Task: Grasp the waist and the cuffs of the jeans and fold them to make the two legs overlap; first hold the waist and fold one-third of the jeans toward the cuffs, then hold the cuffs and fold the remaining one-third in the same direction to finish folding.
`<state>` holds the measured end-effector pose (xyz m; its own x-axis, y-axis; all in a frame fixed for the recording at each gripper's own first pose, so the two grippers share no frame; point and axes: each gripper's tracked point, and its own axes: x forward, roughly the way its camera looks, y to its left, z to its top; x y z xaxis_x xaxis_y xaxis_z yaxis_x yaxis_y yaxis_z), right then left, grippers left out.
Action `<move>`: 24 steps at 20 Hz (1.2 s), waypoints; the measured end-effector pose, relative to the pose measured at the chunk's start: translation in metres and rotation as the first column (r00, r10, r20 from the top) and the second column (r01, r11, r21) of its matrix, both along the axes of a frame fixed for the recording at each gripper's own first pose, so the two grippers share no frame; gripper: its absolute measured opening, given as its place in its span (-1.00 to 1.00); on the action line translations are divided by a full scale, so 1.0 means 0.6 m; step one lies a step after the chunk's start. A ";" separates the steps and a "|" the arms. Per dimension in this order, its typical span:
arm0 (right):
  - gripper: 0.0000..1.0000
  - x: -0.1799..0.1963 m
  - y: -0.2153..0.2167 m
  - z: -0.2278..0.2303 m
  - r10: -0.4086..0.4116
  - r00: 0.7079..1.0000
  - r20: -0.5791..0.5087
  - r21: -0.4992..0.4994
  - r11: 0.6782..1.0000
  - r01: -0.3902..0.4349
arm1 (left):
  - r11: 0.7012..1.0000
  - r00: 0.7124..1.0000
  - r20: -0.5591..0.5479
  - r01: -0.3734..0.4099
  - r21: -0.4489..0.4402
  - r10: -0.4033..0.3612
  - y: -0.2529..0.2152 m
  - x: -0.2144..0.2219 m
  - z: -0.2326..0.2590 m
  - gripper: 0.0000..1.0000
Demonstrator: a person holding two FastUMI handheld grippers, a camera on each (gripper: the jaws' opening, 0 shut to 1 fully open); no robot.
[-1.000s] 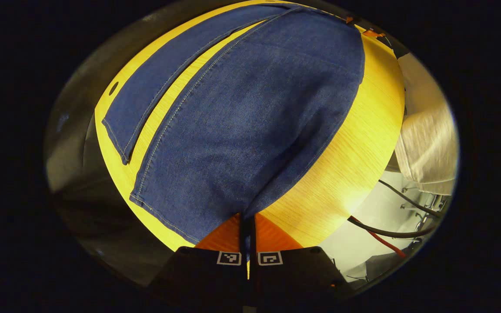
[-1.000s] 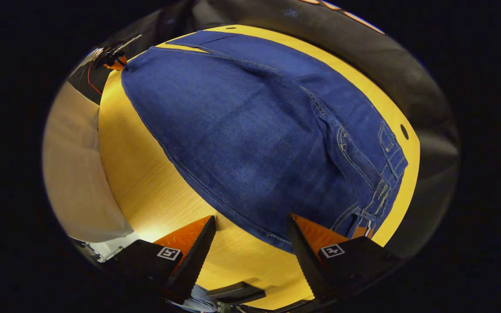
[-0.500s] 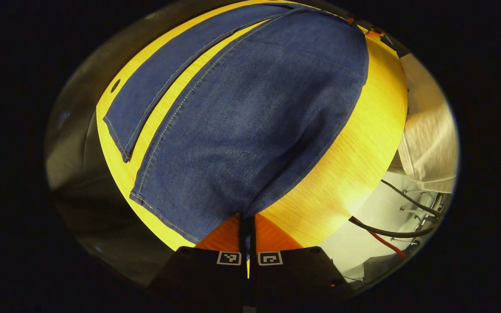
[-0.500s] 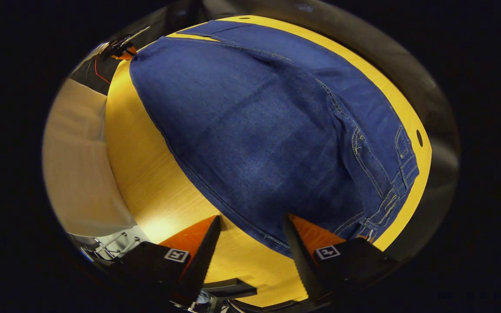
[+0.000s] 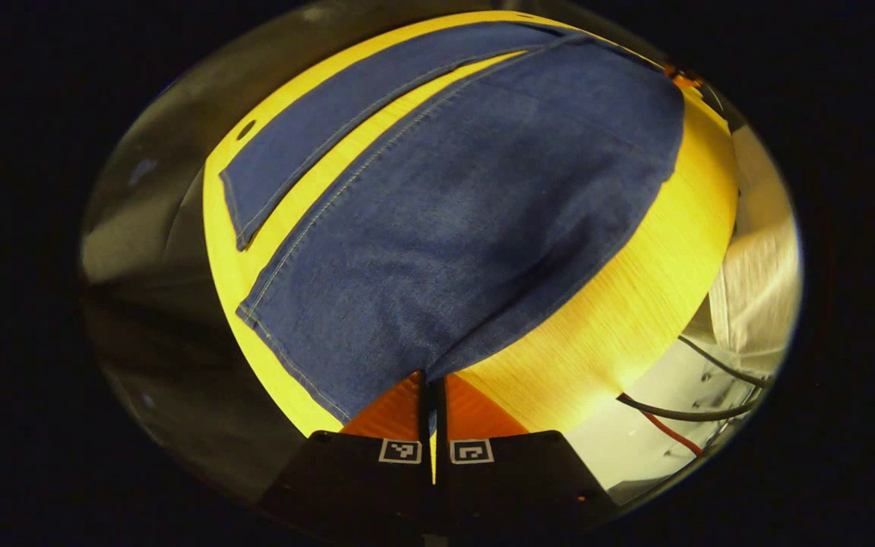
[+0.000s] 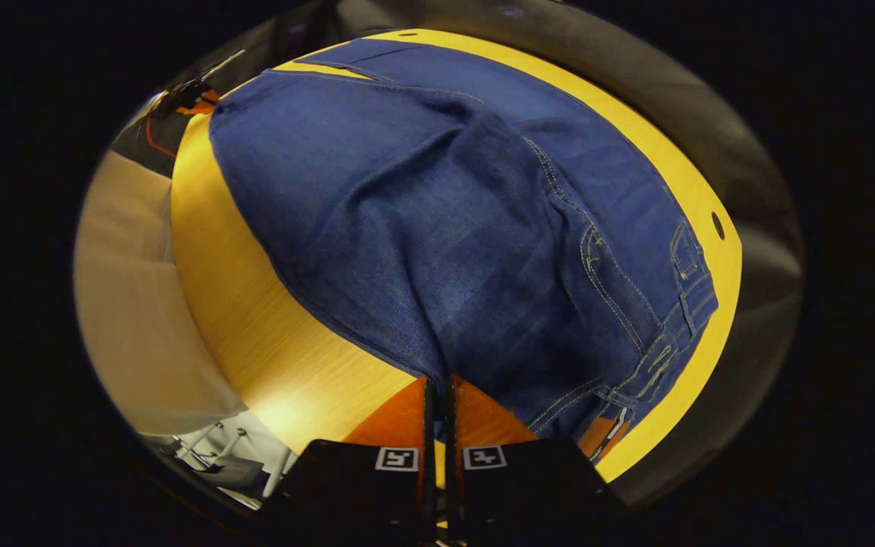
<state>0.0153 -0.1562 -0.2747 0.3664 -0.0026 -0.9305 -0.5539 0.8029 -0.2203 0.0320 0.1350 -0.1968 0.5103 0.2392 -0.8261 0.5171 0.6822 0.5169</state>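
Left tool [image 5: 431, 387] clenched on jeans [image 5: 453, 228] cuff edge — right tool [image 6: 438, 391] clenched on waist edge; table [image 5: 620, 304] beneath.

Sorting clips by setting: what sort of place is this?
Likely a recording booth, not a home: blue denim jeans on a bare yellow wooden table, dark cloth wall behind, loose cables below.

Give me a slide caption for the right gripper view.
Right gripper shut on the near edge of the jeans beside the waistband, on a yellow table.
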 end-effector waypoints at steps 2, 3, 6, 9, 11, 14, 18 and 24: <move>-0.90 0.001 -0.005 0.003 -0.040 0.998 0.050 -0.014 0.999 0.041 | 0.995 0.992 0.087 -0.086 -0.041 0.089 0.002 0.004 0.004 -1.00; -0.90 0.002 -0.007 0.003 -0.072 0.994 0.076 -0.023 0.997 0.074 | 0.988 0.982 0.123 -0.133 -0.077 0.141 -0.001 0.006 0.006 -1.00; -0.90 0.000 -0.005 0.012 -0.153 0.973 0.172 -0.050 0.985 0.164 | 0.947 0.922 0.249 -0.247 -0.207 0.296 -0.008 0.017 0.027 -1.00; -0.94 0.007 0.000 0.034 -0.231 0.938 0.258 -0.047 0.967 0.251 | 0.892 0.843 0.348 -0.293 -0.344 0.411 -0.022 0.033 0.062 -1.00; -0.94 0.020 0.000 0.063 -0.275 0.906 0.322 -0.024 0.954 0.298 | 0.869 0.787 0.417 -0.288 -0.402 0.454 -0.026 0.046 0.096 -1.00; -0.94 0.057 -0.005 0.119 -0.310 0.854 0.418 -0.001 0.940 0.342 | 0.862 0.727 0.500 -0.256 -0.438 0.470 -0.046 0.061 0.161 -1.00; -0.94 0.127 -0.011 0.178 -0.346 0.784 0.516 0.037 0.923 0.383 | 0.866 0.659 0.589 -0.206 -0.455 0.467 -0.074 0.128 0.250 -1.00; -0.99 0.247 -0.044 0.215 -0.407 0.695 0.593 0.102 0.894 0.436 | 0.888 0.631 0.645 -0.171 -0.427 0.431 -0.104 0.286 0.295 -1.00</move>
